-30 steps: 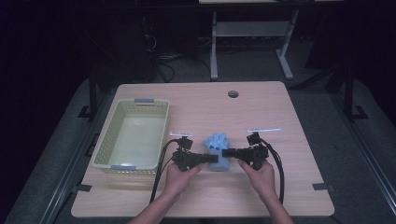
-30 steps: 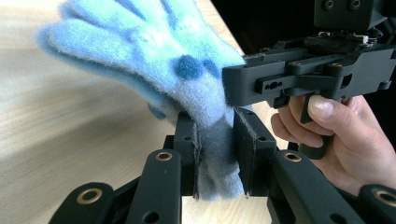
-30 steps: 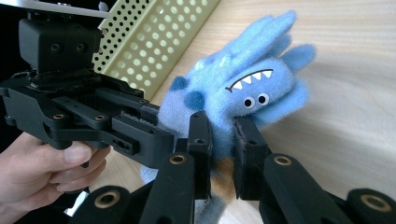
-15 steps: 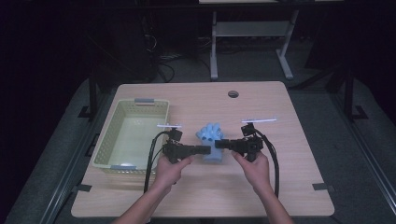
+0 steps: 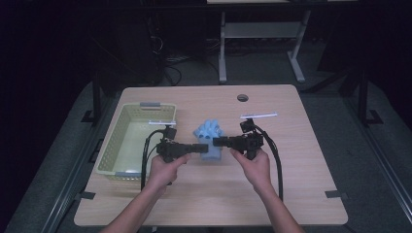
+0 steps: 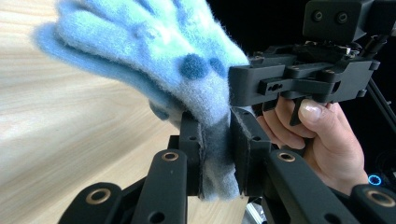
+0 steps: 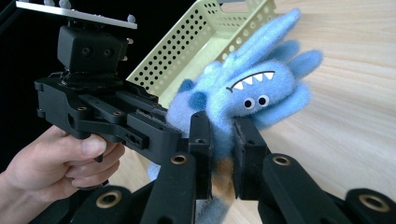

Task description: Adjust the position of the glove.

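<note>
Blue plush toy (image 5: 210, 141) is held between both tools above the bench (image 5: 291, 189), just right of the basket (image 5: 121, 145). In the high view its long axis runs near to far: lower body toward the person, limbs fanned toward the far edge of the bench. In the right gripper view the face end with the limbs points up and away from the jaws; the lower end hangs below them.

Left tool (image 5: 201, 148): jaws clenched on a fold of the toy's fabric, seen pinched flat in the left gripper view (image 6: 215, 158). Right tool (image 5: 218, 142): jaws clamped on the toy's lower body, seen in the right gripper view (image 7: 222, 149). The two tools point at each other, tips close together on the toy.

Bench: light wood-grain top, with a round cable hole (image 5: 242, 97) near its far edge, well beyond the basket. Basket is pale yellow-green, perforated, and stands on the left part of the bench. Room is dark; grey floor, and a white frame (image 5: 257, 39) stands beyond the bench.

Toy: fuzzy fleece, light blue with darker blue spots, several rounded limbs, two small eyes and a white-toothed mouth (image 7: 252, 88).
</note>
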Demonstrator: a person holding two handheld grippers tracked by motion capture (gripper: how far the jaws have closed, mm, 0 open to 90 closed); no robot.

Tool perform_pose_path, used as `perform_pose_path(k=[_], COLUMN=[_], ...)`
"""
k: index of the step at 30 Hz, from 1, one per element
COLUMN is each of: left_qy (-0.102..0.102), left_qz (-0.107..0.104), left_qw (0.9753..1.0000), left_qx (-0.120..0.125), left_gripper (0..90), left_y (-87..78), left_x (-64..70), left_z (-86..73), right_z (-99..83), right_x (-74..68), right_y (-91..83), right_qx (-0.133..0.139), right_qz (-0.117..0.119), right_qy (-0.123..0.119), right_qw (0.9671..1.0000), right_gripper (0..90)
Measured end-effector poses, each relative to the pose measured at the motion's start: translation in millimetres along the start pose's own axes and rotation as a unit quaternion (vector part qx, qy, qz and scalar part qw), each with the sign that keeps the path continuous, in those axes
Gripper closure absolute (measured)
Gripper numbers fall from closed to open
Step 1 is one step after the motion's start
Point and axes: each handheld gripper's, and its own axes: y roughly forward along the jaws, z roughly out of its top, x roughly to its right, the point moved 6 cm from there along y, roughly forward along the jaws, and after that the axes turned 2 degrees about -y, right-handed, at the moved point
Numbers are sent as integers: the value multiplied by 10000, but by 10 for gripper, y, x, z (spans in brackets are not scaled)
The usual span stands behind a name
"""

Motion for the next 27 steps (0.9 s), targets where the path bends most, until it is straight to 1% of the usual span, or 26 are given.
perform_pose_path(k=[2,4,5,6,8,10,13,14,15,16,18,21,22,24,27], left_qy=[11,9,68,72,80,65,45,-5,-5,14,13,48,89,92,128], left_qz=[3,7,1,-1,6,2,7,20,20,0,-1,41,63,83,125], left_qw=[10000,10000,10000,10000,9999,9999,9999,9999,9999,9998,9998,9998,9997,9997,9996], left_qx=[29,37,35,44,66,117,138,165,165,191,207,206,197,208,202], left_gripper=[754,754,754,754,754,754,754,754,754,754,754,754,754,754,754], left_y=[-66,-85,-106,-143,-165,-216,-250,-286,-286,-323,-341,-394,-418,-447,-499], left_x=[1,4,0,2,4,3,-6,-16,-16,-28,-32,-32,-35,-33,-41], left_z=[26,35,46,62,75,100,109,115,115,126,131,142,146,153,160], right_z=[27,54,65,78,92,134,174,186,186,210,215,237,251,256,279], right_x=[-25,-49,-67,-76,-90,-122,-153,-166,-166,-186,-199,-223,-243,-251,-292], right_y=[27,50,59,70,78,109,150,163,163,197,203,242,268,277,328], right_qx=[4,18,5,12,14,40,13,8,8,24,6,3,5,1,-25], right_qz=[23,55,63,67,84,124,144,154,154,171,189,231,243,230,247], right_qy=[-18,-46,-20,-37,-40,-44,-47,-49,-49,-92,-60,-55,-94,-89,-144], right_qw=[10000,10000,10000,10000,10000,9999,9999,9999,9999,9998,9998,9997,9997,9997,9996], right_gripper=[801,801,801,801,801,801,800,800,800,800,800,800,799,798,797])
